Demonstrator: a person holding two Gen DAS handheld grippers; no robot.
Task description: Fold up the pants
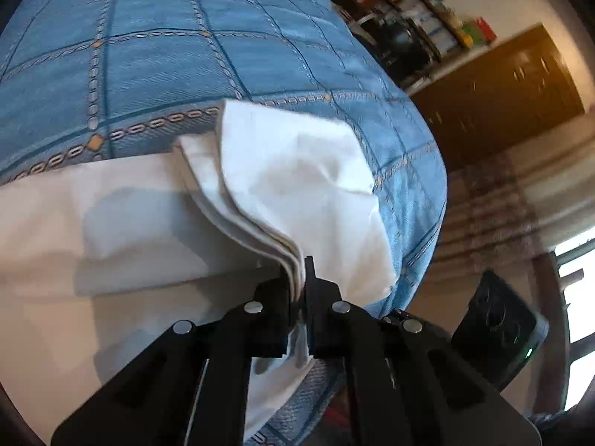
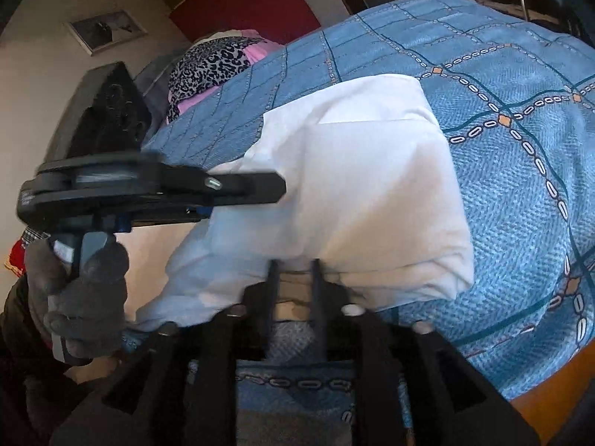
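Note:
White pants [image 1: 290,182] lie folded on a blue patterned bedspread [image 1: 148,55]. My left gripper [image 1: 299,275] is shut on the stacked edges of the pants and holds that corner lifted. In the right wrist view the pants [image 2: 372,186] form a white folded bundle. My right gripper [image 2: 295,271] sits at the bundle's near edge, its two fingers [image 2: 273,278] a little apart, with cloth over their tips. The left gripper [image 2: 275,187] shows side-on at the left, held by a grey-gloved hand [image 2: 81,290].
The bedspread [image 2: 520,148] covers the bed. A leopard-print and pink cloth [image 2: 215,63] lies at the far end. A dark wooden cabinet [image 1: 502,93] and bookshelves [image 1: 409,11] stand beyond the bed's edge. The bed's near edge drops off by the right gripper.

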